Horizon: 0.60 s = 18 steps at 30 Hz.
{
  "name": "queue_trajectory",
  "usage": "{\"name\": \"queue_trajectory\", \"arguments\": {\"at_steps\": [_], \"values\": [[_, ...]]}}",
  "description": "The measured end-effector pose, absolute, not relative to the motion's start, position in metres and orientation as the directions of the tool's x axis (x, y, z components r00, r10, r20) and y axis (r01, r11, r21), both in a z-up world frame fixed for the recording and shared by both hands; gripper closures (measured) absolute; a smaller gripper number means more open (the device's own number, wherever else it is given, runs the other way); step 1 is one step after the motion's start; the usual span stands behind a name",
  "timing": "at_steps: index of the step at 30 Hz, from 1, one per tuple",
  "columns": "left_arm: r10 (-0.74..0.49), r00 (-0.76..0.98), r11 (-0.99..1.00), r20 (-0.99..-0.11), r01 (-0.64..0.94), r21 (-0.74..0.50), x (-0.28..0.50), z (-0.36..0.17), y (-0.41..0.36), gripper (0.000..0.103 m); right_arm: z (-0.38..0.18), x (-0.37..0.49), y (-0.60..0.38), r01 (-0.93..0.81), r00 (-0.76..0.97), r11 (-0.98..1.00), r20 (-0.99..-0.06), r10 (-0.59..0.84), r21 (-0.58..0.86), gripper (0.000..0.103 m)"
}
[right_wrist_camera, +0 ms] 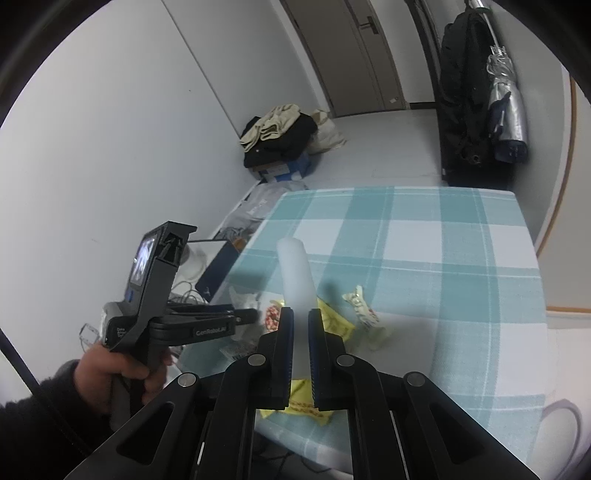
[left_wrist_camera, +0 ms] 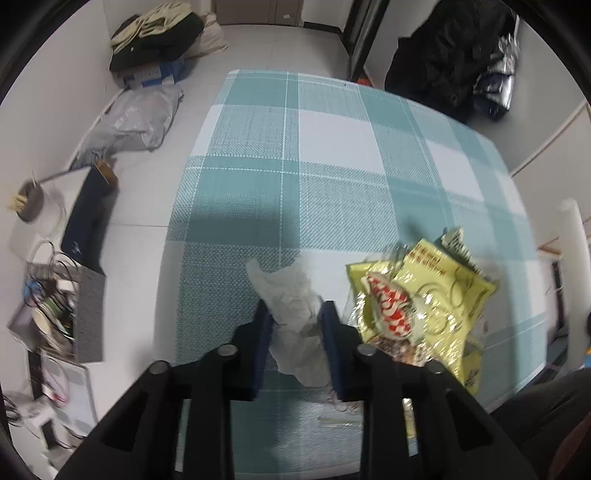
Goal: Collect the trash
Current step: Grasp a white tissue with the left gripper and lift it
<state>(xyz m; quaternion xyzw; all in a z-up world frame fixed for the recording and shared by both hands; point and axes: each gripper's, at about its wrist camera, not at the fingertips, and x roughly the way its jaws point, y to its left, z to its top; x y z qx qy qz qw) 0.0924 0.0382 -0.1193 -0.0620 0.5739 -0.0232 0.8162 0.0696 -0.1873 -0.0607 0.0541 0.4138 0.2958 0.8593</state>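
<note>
While I watched, left gripper [left_wrist_camera: 297,314] had jaws pinched on crumpled tissue [left_wrist_camera: 291,295] on checked tablecloth [left_wrist_camera: 332,147], near front edge. Yellow wrapper [left_wrist_camera: 413,295] lay touching it. Right gripper [right_wrist_camera: 301,321] clamped tight on white tube [right_wrist_camera: 295,273]. Risks I judged: thin tissue tearing or slipping on lift; wrapper snagging, dragged off edge.

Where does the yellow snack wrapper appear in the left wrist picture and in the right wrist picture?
Left wrist view: the yellow snack wrapper lies at lower right on the checked tablecloth, right of the left gripper and its white tissue.
Right wrist view: the wrapper is at lower centre, partly hidden behind the right gripper.
Shared landmark: the pile of clothes on the floor by the wall.
</note>
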Motion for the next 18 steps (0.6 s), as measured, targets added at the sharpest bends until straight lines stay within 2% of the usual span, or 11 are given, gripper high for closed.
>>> {"name": "queue_trajectory", "arguments": {"at_steps": [2,5,18], "values": [[-0.137,0.341,0.987,-0.93,-0.031,-0.156,0.089,-0.118,0.041,0.09,-0.063,0.07,-0.189,-0.452,0.486,0.831,-0.692,0.534,0.324,0.096],[-0.125,0.37,0.99,-0.921,-0.012,-0.139,0.086,-0.112,0.038,0.093,-0.068,0.071,-0.192,-0.433,0.481,0.843,-0.709,0.516,0.32,0.096],[-0.1,0.48,0.994,-0.872,0.011,-0.108,0.074,-0.088,0.04,0.094,-0.056,0.058,-0.196,-0.431,0.533,0.85,-0.675,0.51,0.301,0.096]]}}
